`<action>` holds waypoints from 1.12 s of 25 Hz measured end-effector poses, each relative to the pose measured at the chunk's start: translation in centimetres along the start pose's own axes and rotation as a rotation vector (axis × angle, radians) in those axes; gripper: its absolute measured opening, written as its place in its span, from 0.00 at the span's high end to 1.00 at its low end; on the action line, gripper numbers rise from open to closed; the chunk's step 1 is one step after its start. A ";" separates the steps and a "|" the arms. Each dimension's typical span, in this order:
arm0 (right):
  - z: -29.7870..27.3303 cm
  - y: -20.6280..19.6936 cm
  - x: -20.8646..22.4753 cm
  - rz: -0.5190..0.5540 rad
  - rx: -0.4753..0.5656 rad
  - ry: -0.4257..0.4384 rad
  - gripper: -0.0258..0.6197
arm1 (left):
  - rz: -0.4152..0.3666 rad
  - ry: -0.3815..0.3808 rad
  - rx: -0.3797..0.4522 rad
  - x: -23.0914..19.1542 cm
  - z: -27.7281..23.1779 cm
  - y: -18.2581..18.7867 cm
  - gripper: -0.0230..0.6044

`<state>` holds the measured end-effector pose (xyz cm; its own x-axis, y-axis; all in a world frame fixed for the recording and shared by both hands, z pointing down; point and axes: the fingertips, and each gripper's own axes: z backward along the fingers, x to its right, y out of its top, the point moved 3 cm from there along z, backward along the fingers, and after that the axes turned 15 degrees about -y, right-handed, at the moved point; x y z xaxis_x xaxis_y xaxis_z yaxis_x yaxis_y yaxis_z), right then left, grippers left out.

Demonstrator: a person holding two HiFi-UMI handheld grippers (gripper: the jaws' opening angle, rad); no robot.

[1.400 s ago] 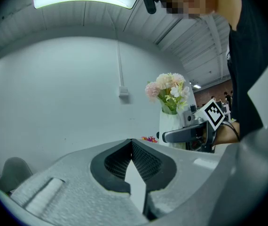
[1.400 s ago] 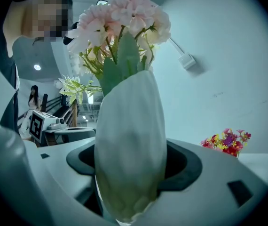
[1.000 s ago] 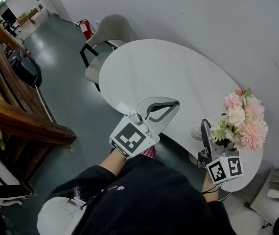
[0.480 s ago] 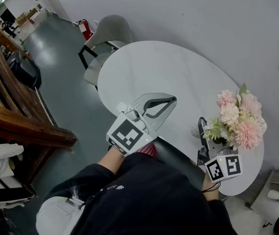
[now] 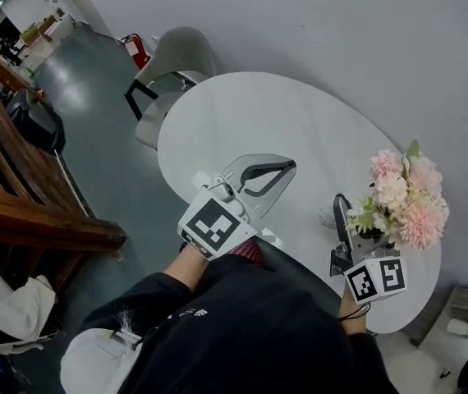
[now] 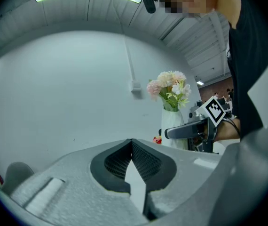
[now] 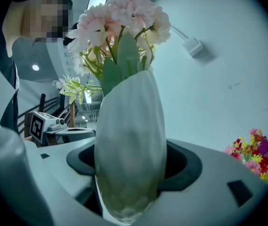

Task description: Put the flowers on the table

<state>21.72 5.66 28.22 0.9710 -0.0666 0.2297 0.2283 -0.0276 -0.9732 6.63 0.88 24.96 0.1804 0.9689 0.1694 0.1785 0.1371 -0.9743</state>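
Both hands have drifted across the desk (image 5: pixel 259 113), the right hand-held gripper (image 7: pixel 133 173) clasping the flowers' (image 5: pixel 402 199) vase (image 7: pixel 127 107) wide-jawed and the left hand-held gripper (image 6: pixel 131 142) closed and empty, so set-down looks near.

We note flowers (image 5: pixel 405 199) pink and cream | vase (image 7: pixel 129 145) white | table (image 5: pixel 250 121) white | right gripper's marker cube (image 5: pixel 375 279) black-and-white squares | chair (image 5: pixel 176 56) grey

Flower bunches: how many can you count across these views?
2. A pink bunch stands in the white vase held by the right gripper; a small colourful bunch shows at the right edge of the right gripper view. Others may be hidden.
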 end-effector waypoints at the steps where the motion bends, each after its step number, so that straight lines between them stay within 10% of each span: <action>1: -0.3 0.1 0.0 0.001 -0.002 0.001 0.40 | 0.002 0.004 0.001 -0.4 0.0 0.0 0.97; 28: -10.5 -0.1 -4.8 0.018 -0.017 -0.039 0.40 | 0.030 -0.015 0.028 -11.4 3.1 -2.7 0.97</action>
<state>16.28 -4.50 27.37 0.9771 -0.0280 0.2108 0.2095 -0.0438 -0.9768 1.11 -9.93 25.18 0.1709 0.9756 0.1376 0.1463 0.1130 -0.9828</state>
